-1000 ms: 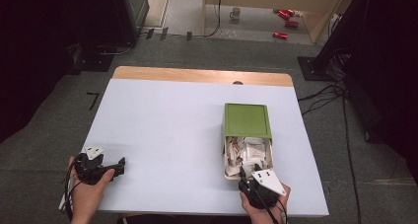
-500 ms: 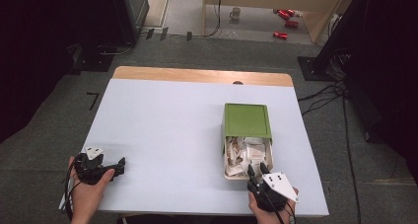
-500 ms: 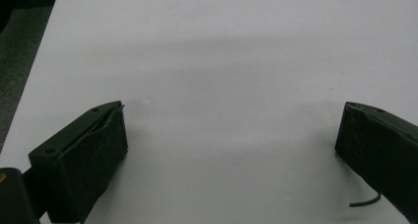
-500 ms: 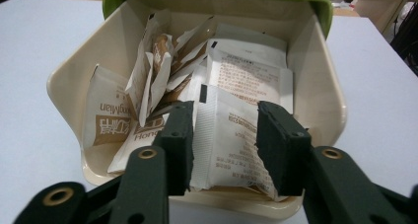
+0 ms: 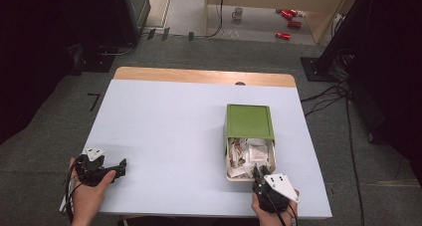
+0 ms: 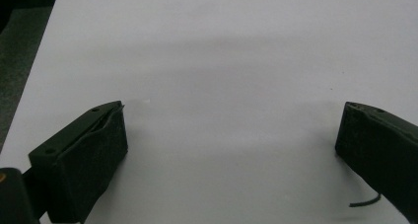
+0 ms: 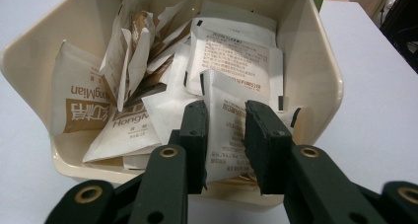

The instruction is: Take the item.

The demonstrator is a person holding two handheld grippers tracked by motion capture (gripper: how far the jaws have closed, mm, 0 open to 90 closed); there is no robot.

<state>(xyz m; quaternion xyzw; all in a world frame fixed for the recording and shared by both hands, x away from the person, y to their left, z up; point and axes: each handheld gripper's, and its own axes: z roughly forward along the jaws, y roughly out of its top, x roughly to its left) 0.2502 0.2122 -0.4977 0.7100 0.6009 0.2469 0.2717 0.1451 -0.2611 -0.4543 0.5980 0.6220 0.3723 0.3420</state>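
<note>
1 white sachet (image 7: 224,130) stands upright between the jaws of the right gripper (image 7: 226,135), which close on it from both sides near its lower half; printed text runs down its face. It sits at the near end of a cream box (image 7: 323,71) packed with many more sachets (image 7: 98,110), some white with print, some with brown lettering, leaning and overlapping at loose angles. In the high view the box (image 5: 230,156) lies on the right half of the desk (image 5: 164,136), its far part covered by a green lid (image 5: 249,120) and its near part open, with the sachets (image 5: 249,154) showing inside. The right gripper (image 5: 259,177) reaches into that open near end, held by the right hand (image 5: 271,206) at the desk's front edge, with its grey 3-cornered plate (image 5: 279,182) on top.

Well apart, at the front left corner of the desk, the left hand (image 5: 89,186) holds the left gripper (image 5: 119,167) low over the pale surface. In the left gripper view its 2 jaws stand wide, with bare desk (image 6: 222,61) between them and nothing held.

The desk has a light blue-white top with a wooden strip (image 5: 199,76) along its far edge. Beyond it, on the floor, stand a mug (image 5: 238,13) and some red items (image 5: 288,22), and cables (image 5: 323,94) trail over the grey carpet at the right.
</note>
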